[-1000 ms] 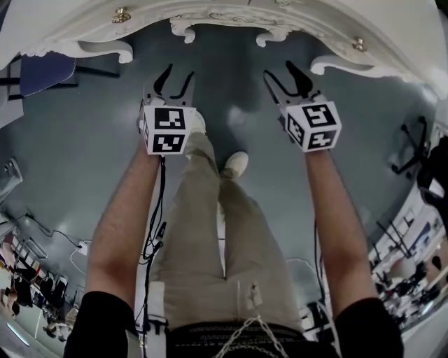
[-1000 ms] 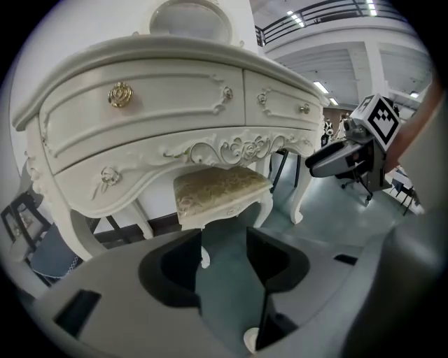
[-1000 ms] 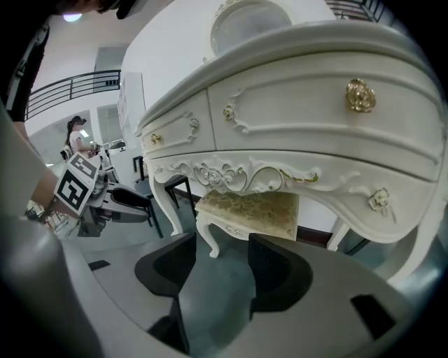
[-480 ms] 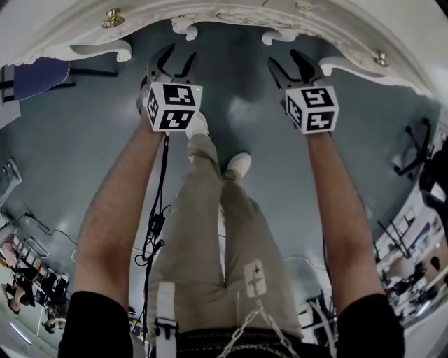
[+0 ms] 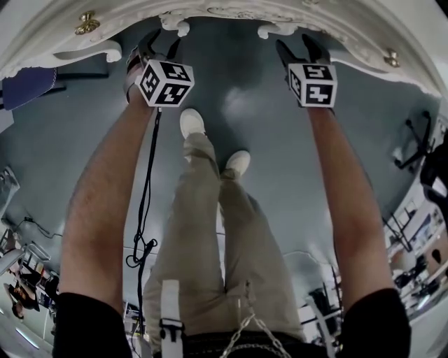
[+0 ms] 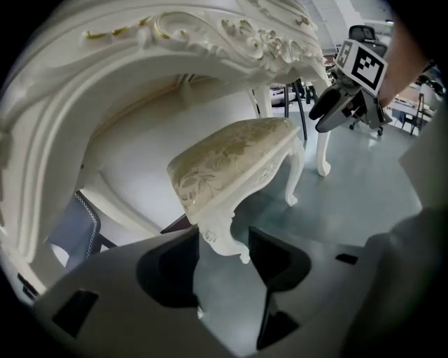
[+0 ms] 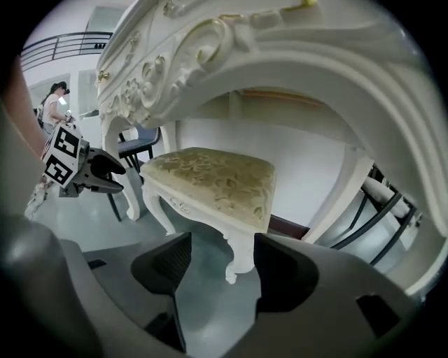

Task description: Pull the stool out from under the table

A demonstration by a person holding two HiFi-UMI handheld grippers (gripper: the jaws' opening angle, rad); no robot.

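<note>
The stool [image 6: 234,157] has a cream brocade seat and carved white legs and stands under the ornate white table [image 6: 210,35]. The table's carved edge [image 5: 224,10] hides it in the head view. My left gripper [image 6: 222,257] points at the stool's near left corner, jaws opening, with the corner leg [image 6: 224,234] in line between them, apart from the pads. My right gripper [image 7: 222,269] faces the stool [image 7: 210,178] at the other front corner, jaws opening too, with that leg [image 7: 240,255] showing in the gap untouched. Both grippers [image 5: 155,46] [image 5: 302,50] reach under the table edge.
A blue chair [image 6: 73,234] stands left of the table. Black chair legs [image 7: 378,210] show at the right. My own shoes [image 5: 192,122] are on the grey floor between the arms. A cable [image 5: 143,210] hangs from the left gripper. A person [image 7: 52,105] stands far off.
Both grippers have moved forward, from open floor to under the table's edge. My left foot has stepped forward.
</note>
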